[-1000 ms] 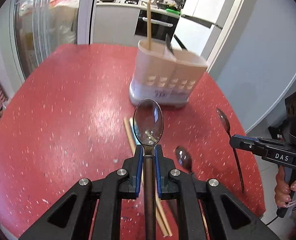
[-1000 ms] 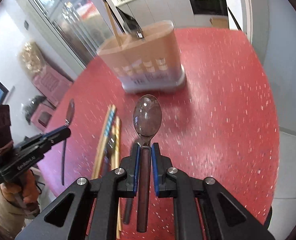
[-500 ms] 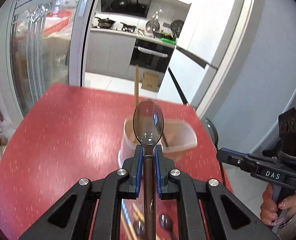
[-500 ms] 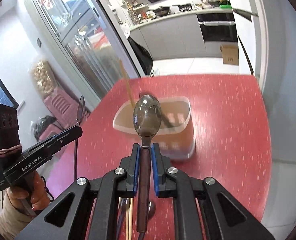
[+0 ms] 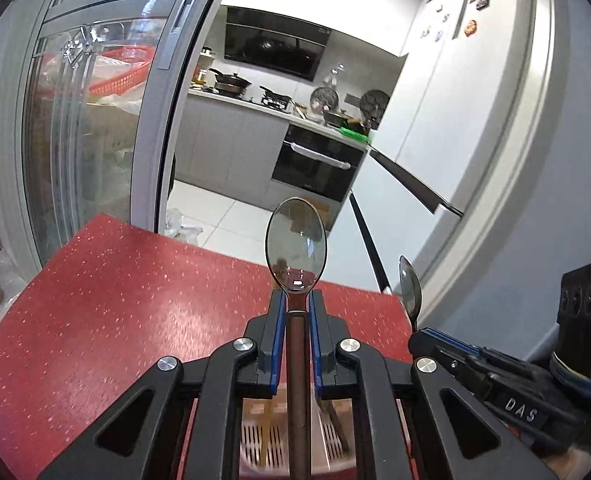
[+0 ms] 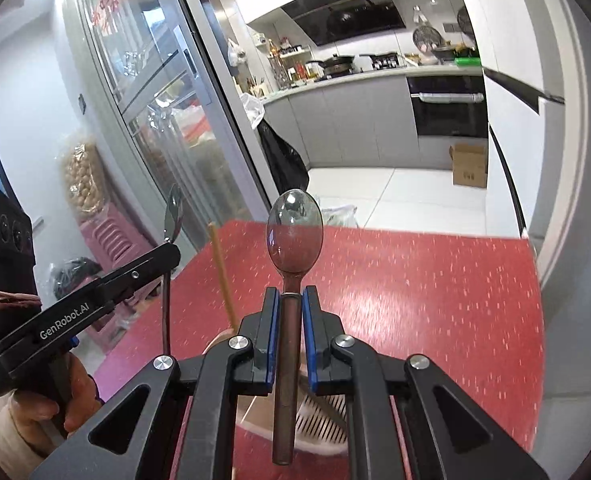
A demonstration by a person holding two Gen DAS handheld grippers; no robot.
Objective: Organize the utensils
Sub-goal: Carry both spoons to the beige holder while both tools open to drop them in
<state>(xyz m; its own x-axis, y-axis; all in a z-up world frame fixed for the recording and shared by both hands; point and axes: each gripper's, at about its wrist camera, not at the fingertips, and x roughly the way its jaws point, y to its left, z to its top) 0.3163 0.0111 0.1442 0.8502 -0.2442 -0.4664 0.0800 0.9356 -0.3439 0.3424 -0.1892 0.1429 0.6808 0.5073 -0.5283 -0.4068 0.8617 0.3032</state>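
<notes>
My left gripper [image 5: 296, 300] is shut on a spoon [image 5: 296, 246], bowl pointing up, handle hanging down over the pale utensil holder [image 5: 263, 436] below the jaws. My right gripper [image 6: 292, 296] is shut on another spoon [image 6: 294, 238], its handle also above the holder [image 6: 319, 420]. Each gripper shows in the other's view: the right one [image 5: 419, 334] with its spoon [image 5: 410, 288], the left one [image 6: 171, 256] with its spoon [image 6: 173, 216]. A wooden chopstick [image 6: 221, 272] stands in the holder.
The holder stands on a red speckled table [image 5: 115, 300], whose far edge [image 6: 415, 236] borders the kitchen floor. A glass sliding door [image 5: 87, 120] is at the left and a white wall [image 5: 515, 160] at the right.
Both grippers have risen and tilted up with their spoons, moving from above the table to right over the holder. The utensils lying on the table have dropped out of view.
</notes>
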